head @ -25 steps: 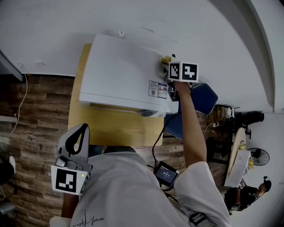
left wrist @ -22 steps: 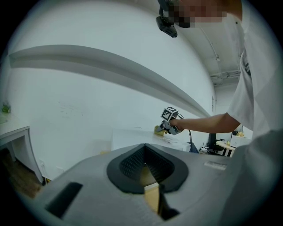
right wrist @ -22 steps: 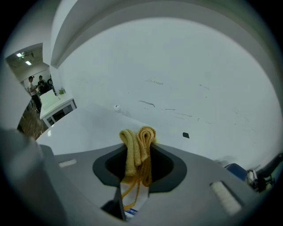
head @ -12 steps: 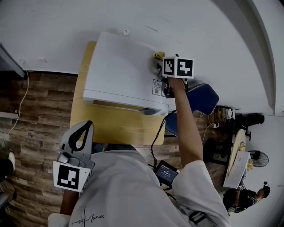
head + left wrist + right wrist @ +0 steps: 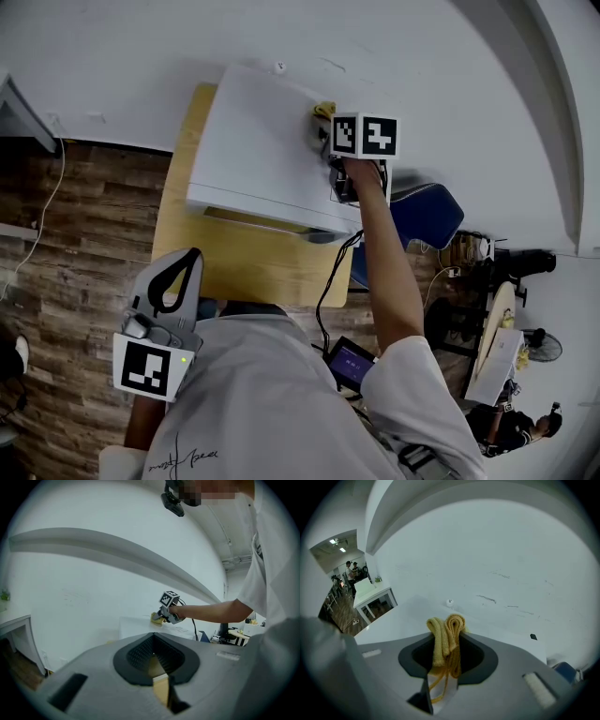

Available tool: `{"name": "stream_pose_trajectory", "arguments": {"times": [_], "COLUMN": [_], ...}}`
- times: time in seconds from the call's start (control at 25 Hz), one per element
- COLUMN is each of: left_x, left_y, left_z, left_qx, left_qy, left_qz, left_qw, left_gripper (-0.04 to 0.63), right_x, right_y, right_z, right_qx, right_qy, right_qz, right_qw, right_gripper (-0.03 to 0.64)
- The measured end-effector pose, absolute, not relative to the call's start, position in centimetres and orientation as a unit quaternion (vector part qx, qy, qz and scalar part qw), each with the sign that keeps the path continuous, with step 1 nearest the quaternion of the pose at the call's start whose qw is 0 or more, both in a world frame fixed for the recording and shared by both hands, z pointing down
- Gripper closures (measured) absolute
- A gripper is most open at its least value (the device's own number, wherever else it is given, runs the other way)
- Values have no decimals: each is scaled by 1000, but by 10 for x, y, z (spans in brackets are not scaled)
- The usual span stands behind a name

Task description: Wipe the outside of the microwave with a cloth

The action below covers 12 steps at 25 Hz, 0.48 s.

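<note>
Pinching a folded yellow cloth [image 5: 322, 111] in the right gripper [image 5: 328, 129], jaws pressed onto two thick folds, with thin loops of the fabric hanging down between them in the right gripper view. Holding that cloth against the flat white top of the microwave [image 5: 258, 155], toward its far right corner and close to the white wall [image 5: 141, 52]. Reaching there with a bare right forearm [image 5: 384, 262] stretched out over the microwave's right edge, partly covering a printed sticker [image 5: 336, 195] on the top. Standing on a pale wooden surface [image 5: 239, 267], with the microwave's back against the wall and a bare strip of wood in front of it. Keeping the left gripper [image 5: 176, 274] low at the person's left side, well apart from the microwave, jaws pressed together at the tips and nothing between them, only the wood showing beyond them in the left gripper view. Just right of the surface, a blue chair [image 5: 429, 211]. At the waist of the white shirt [image 5: 262, 403], a small device with a lit screen [image 5: 349, 361] and a black cable [image 5: 328, 281] running up from it toward the right gripper. Under and left of the surface, dark plank floor [image 5: 75, 216].
</note>
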State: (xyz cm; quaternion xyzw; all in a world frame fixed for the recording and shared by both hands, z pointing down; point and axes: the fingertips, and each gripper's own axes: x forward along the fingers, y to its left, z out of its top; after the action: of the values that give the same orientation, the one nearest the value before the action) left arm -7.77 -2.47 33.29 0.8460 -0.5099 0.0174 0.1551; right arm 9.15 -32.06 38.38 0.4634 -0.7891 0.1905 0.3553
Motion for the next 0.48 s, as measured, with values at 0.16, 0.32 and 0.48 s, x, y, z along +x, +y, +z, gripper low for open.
{"name": "stream_pose_trajectory", "arguments": {"times": [0.16,0.32,0.48], "left_x": [-85,-91,-90], "left_y": [-23,-22,-18], "left_z": [336,331,326], "left_qx": [840,837,841], "left_qy": [-518,-525,-522], "left_qz": [21,14,10], "left_qw": [158,151,141], "left_gripper": [604,604,604], "right_x": [72,51,31], "right_y": [-320,-320,-318], "right_z": [383,384,383], "right_qx": [451,442,430], "right_qy": [-797,-803,-810], "right_qz": [189,192,186], "right_qw": [354,350,352], "right_gripper": [502,502,502]}}
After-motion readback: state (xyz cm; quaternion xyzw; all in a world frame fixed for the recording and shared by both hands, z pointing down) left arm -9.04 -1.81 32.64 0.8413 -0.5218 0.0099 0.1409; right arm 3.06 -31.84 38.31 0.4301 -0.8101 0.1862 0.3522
